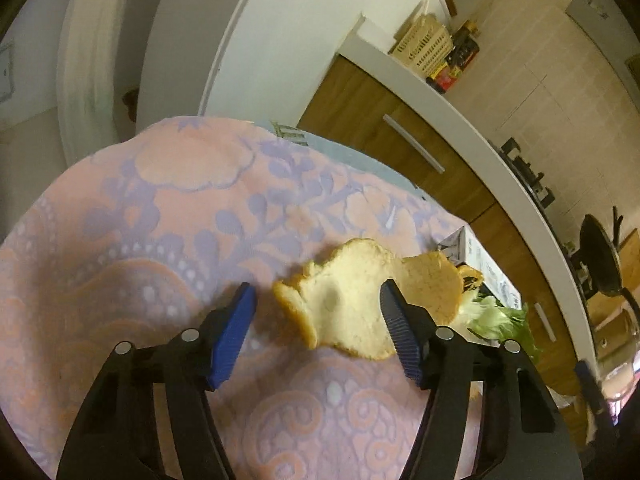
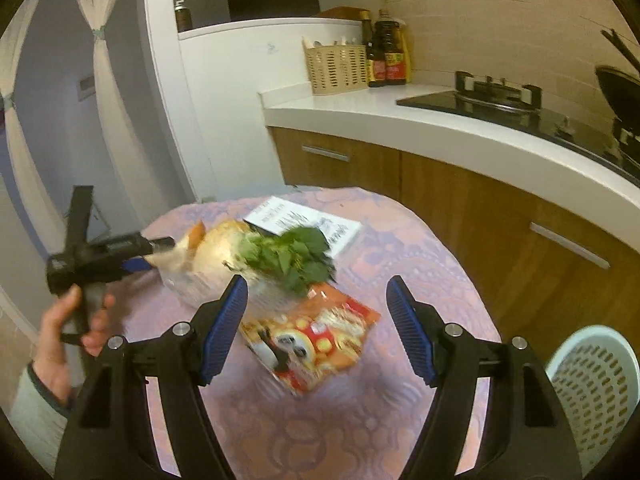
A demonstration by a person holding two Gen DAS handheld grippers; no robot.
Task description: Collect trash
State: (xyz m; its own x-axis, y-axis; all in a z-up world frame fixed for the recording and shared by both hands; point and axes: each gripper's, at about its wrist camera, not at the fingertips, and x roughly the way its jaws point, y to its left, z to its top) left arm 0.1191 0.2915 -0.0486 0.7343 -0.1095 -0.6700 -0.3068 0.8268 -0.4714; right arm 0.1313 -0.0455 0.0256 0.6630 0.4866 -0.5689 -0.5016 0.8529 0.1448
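Pointing the left gripper (image 1: 316,285) down at a bread slice (image 1: 344,304) on the pink cloth (image 1: 140,220) covering the table. Holding its jaws open around the slice: one pad clear of the crust, the other overlapping the opposite edge, contact there impossible to judge. Lying just past the slice and touching it: a second bread piece (image 1: 434,284), then lettuce (image 1: 500,318) and a printed paper (image 1: 476,256) toward the table edge.

Hovering the right gripper (image 2: 317,280) above a red wrapper (image 2: 312,336), jaws wide apart and gripping nothing, the wrapper lying on the cloth below and between the pads. Appearing at the left of the right wrist view: a hand (image 2: 68,320) clutching the left gripper's handle, the tip by the blurred bread and greens. Standing beside the table at the lower right: a white basket (image 2: 592,392). Running behind: a counter (image 2: 400,120).
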